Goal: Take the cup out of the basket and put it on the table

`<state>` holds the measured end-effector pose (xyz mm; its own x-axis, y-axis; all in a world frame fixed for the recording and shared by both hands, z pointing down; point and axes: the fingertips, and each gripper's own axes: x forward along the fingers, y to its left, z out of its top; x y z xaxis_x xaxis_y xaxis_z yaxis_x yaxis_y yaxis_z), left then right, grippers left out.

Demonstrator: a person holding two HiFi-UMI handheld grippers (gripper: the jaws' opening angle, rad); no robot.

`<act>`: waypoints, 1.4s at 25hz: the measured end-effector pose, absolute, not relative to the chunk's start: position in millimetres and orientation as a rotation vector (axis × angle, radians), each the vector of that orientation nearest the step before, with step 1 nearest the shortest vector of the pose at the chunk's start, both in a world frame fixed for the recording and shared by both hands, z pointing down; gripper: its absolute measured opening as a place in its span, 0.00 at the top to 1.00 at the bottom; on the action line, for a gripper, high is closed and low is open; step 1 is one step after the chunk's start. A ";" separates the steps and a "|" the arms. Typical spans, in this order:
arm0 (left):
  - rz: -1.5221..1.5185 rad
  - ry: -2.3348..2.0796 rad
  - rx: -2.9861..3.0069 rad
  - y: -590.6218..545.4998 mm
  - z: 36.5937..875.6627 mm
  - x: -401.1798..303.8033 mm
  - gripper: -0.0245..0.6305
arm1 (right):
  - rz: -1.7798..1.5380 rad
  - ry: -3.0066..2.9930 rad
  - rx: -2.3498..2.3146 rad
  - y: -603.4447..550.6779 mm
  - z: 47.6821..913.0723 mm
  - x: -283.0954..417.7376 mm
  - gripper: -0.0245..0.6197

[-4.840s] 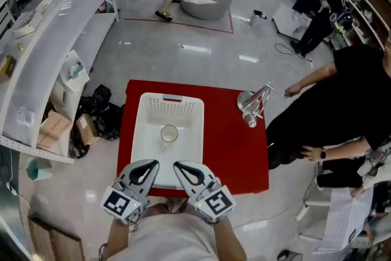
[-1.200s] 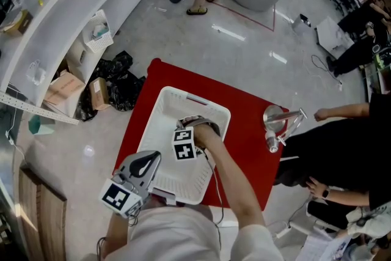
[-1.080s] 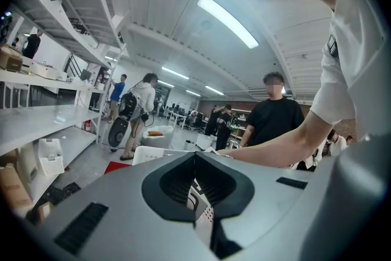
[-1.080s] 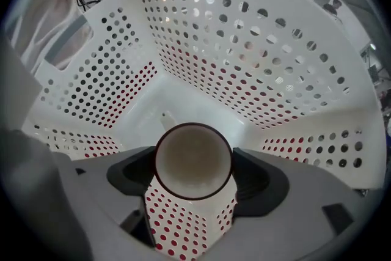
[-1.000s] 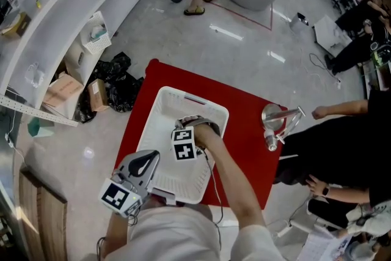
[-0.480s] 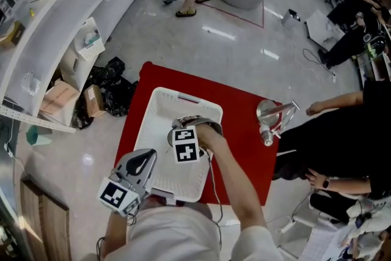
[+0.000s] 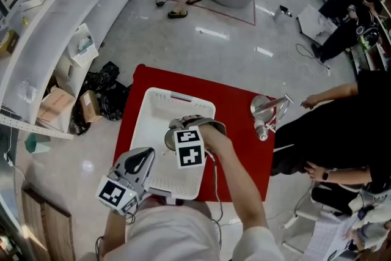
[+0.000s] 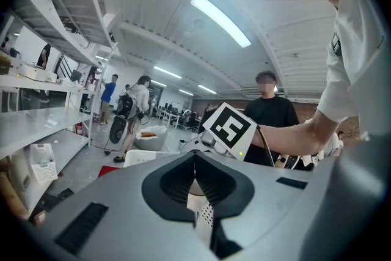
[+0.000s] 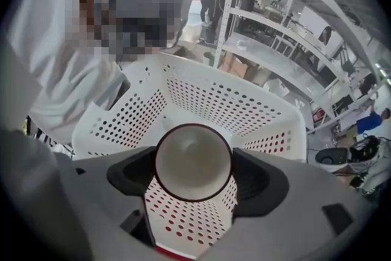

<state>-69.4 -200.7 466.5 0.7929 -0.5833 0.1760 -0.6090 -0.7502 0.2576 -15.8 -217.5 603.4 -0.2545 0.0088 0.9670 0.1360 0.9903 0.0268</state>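
A white perforated basket (image 7: 154, 113) stands on the red table (image 7: 241, 153). My right gripper (image 7: 181, 129) reaches into it and is shut on a white cup (image 7: 170, 139) with a dark rim. In the right gripper view the cup (image 9: 193, 162) sits squeezed between both jaws, mouth toward the camera, held above the basket's (image 9: 201, 101) dotted floor. My left gripper (image 7: 146, 154) hangs at the basket's near left corner, away from the cup. Its jaws (image 8: 195, 159) meet with nothing between them.
A shiny metal stand (image 7: 267, 113) sits on the table's right edge. A person in black (image 7: 333, 125) sits just beyond it, hand near the table. White shelving (image 7: 55, 21) runs along the left, with boxes and black bags (image 7: 101, 101) on the floor.
Since the oldest frame my right gripper has left the table's front edge, gone into the basket and shut on the cup. Over the last second it stays there. The left gripper has barely moved.
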 end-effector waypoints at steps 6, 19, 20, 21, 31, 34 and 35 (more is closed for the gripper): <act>0.120 -0.870 2.708 -199.6 462.2 -60.7 0.95 | -0.124 -1.839 -0.080 -210.8 577.8 -9.0 0.35; 0.109 -0.757 2.772 -188.9 451.4 -27.9 0.95 | -0.141 -1.856 0.014 -195.1 528.4 17.7 0.35; 0.107 -0.746 2.778 -188.2 450.7 -25.0 0.95 | -0.138 -1.857 0.022 -193.5 526.2 20.1 0.35; 0.106 -0.734 2.783 -187.5 450.0 -22.4 0.95 | -0.135 -1.858 0.031 -192.1 524.2 22.4 0.35; 0.109 -0.601 2.832 -175.9 446.6 6.4 0.95 | -0.092 -1.860 0.163 -173.8 503.1 56.4 0.35; 0.115 -0.552 2.846 -170.8 445.8 19.1 0.95 | -0.064 -1.854 0.209 -166.1 500.3 73.2 0.35; 0.116 -0.535 2.851 -169.4 445.1 23.5 0.95 | -0.052 -1.849 0.226 -163.5 500.0 79.7 0.35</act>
<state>23.5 -169.4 445.1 0.9300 -0.3471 0.1210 -0.3661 -0.9047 0.2178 79.7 -163.5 500.0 -0.2691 -0.1819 0.9458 -0.1280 0.9800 0.1521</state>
